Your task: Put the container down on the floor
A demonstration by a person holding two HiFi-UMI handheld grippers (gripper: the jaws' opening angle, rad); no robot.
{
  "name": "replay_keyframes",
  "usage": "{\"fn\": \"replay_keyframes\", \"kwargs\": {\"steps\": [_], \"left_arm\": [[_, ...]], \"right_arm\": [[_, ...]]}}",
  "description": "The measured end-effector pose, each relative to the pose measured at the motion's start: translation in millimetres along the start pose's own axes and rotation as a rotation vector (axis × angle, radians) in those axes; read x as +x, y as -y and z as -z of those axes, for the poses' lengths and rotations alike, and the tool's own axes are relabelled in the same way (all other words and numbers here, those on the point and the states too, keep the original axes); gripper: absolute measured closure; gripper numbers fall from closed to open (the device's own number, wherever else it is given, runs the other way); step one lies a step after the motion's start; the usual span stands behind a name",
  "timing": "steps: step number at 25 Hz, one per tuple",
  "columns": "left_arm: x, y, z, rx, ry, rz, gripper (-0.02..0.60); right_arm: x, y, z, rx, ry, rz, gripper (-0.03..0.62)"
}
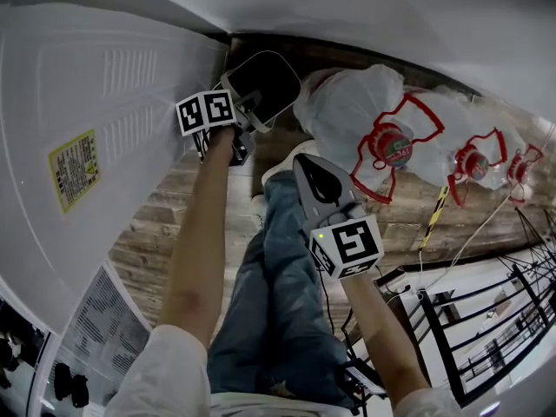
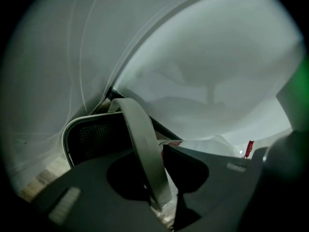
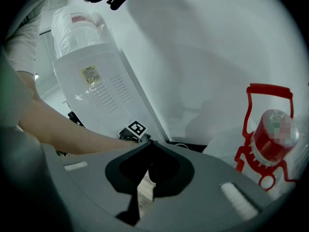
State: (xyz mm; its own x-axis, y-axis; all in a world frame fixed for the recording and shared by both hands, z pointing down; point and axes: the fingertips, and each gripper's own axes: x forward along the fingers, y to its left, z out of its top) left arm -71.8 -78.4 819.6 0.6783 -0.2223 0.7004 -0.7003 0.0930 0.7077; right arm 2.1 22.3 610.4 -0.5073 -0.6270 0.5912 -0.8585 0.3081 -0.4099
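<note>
Where the white appliance panel (image 1: 95,102) fills the left of the head view, its ribbed, moulded plastic face carries a yellow label (image 1: 74,169). The panel meets the plank-pattern wooden floor (image 1: 161,233) along a straight edge. A strip of bare floor lies between this panel and the person's legs (image 1: 278,294).

The left gripper (image 1: 246,120) is clamped on the handle (image 2: 141,139), a smooth, flat, pale grey band that arches up between its jaws. The container (image 1: 263,83) is joined to that band. It is a rounded rectangular bin with a pale rim and a dark perforated wall. It sits in the corner between the appliance panel and the white wall (image 1: 391,16). Whether its base touches the floor cannot be determined.

The right gripper (image 1: 304,168), at centre above the legs, has its jaws pressed together with nothing between them.

To the right, water bottles (image 1: 365,111) in translucent plastic bags, with red caps and red carrier frames (image 3: 263,129), lie along the wall just beside the container. A black wire rack (image 1: 486,320) occupies the lower right corner.
</note>
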Motion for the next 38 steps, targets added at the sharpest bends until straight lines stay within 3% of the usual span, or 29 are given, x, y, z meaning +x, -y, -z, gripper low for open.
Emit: {"fn": "replay_keyframes", "kwargs": {"steps": [5,10,21,32,38], "left_arm": [[6.1,-8.3,3.9,-0.017,0.022,-0.066,0.437],[-2.8,-21.7,6.2,-0.059,0.092,-0.179,0.428],[-33.2,-51.8,21.6,-0.056,0.124,-0.412,0.339],[-53.0,-80.3,35.9,-0.057,0.090,-0.488,0.310],[-58.2,-74.1,41.0,-0.041,0.081,-0.488,0.310]], "right_arm": [[3.6,4.5,6.1,-0.006,-0.009,-0.007,0.571],[4.7,1.9,5.1,-0.013,-0.010,-0.018,0.571],[2.5,-5.9,-4.3,-0.026,-0.005,-0.031,0.571],[4.6,-7.2,-13.4,-0.042,-0.001,-0.043,0.571],[-0.1,-6.9,-21.8,-0.060,0.011,-0.023,0.571]]}}
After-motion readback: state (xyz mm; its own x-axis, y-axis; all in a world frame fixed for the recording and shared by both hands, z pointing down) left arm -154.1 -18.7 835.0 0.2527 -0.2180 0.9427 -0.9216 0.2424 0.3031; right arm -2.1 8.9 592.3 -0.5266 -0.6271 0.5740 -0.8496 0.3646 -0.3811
